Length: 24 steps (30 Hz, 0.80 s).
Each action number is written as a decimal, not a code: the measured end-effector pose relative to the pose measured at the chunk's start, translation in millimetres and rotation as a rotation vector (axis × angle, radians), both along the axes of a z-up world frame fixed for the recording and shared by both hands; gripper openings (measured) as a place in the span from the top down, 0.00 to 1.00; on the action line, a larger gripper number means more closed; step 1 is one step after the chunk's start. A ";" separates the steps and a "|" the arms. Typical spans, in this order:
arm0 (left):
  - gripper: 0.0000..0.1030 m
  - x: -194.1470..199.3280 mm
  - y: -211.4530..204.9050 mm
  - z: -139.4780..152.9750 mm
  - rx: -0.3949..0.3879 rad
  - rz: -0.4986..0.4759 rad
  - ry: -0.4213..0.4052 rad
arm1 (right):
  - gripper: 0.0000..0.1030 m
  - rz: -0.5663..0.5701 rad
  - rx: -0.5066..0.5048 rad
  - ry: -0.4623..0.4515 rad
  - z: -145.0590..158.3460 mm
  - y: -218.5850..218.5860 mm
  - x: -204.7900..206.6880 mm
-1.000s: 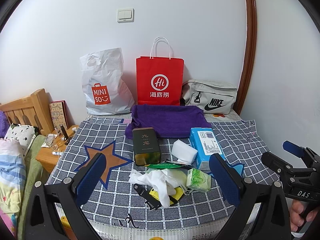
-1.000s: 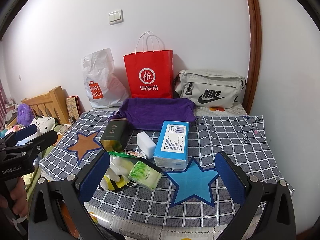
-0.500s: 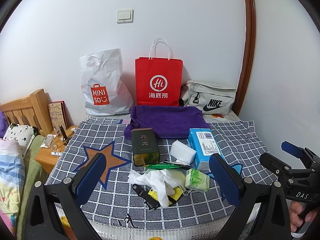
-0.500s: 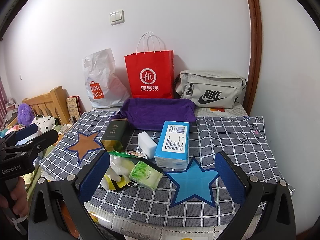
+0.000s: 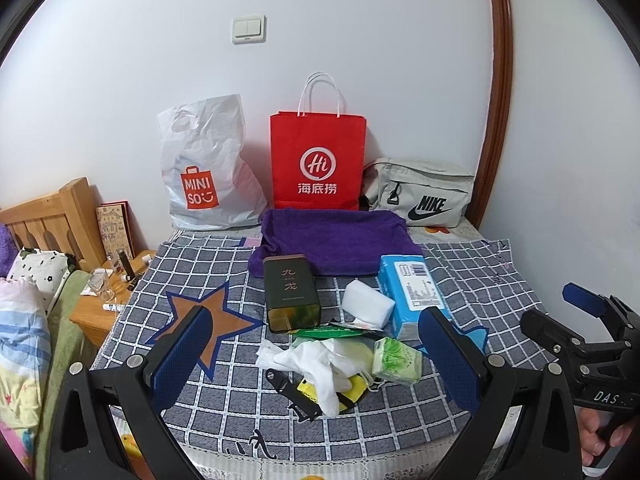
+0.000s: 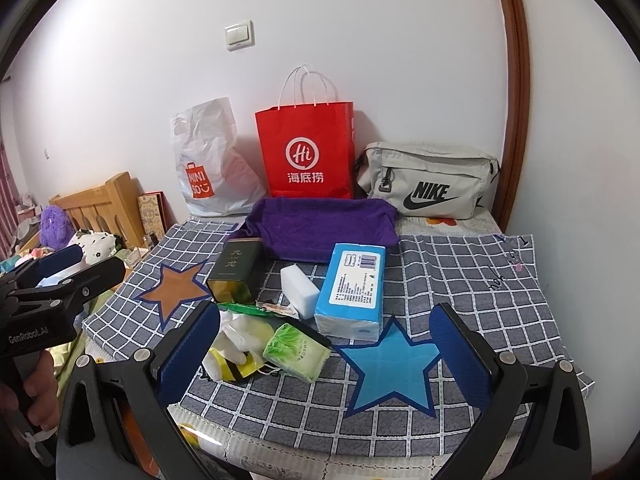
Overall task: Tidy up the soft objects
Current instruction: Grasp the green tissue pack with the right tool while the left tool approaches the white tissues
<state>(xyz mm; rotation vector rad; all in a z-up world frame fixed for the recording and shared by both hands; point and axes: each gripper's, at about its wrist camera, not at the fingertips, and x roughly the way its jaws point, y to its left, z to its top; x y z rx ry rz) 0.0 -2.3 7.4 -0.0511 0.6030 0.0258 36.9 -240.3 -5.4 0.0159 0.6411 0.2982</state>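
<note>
A pile sits mid-table on the checked cloth (image 5: pixel 480 276): a blue tissue pack (image 5: pixel 414 294), a white sponge block (image 5: pixel 368 308), a small green tissue pack (image 5: pixel 397 361), crumpled white gloves (image 5: pixel 320 364) over a yellow packet, and a dark tea tin (image 5: pixel 291 292). A folded purple towel (image 5: pixel 332 236) lies behind them. My left gripper (image 5: pixel 316 364) hovers open at the near edge, in front of the pile. My right gripper (image 6: pixel 324 352) is open too, with the green pack (image 6: pixel 298 352) and the blue star patch (image 6: pixel 394 364) between its fingers' lines. Neither holds anything.
Against the wall stand a white Miniso bag (image 5: pixel 204 176), a red paper bag (image 5: pixel 318 164) and a grey Nike pouch (image 5: pixel 420 196). A wooden bed frame (image 5: pixel 48 220), bedding and a cluttered nightstand (image 5: pixel 108 300) lie to the left. A wooden door frame (image 5: pixel 498 80) rises at right.
Both views have shifted only slightly; the objects on the table stay where they were and both grippers stay open.
</note>
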 end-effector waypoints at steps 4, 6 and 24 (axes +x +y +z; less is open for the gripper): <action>0.00 11.0 11.5 -9.2 -0.025 0.009 0.025 | 0.00 -0.001 0.006 0.023 -10.0 -1.4 7.2; 0.00 14.6 16.6 -15.1 -0.033 0.016 0.035 | 0.00 0.005 0.015 0.034 -16.6 -1.7 10.9; 0.00 63.2 71.0 -99.6 -0.078 0.106 0.216 | 0.00 0.118 -0.058 0.155 -94.1 23.4 54.7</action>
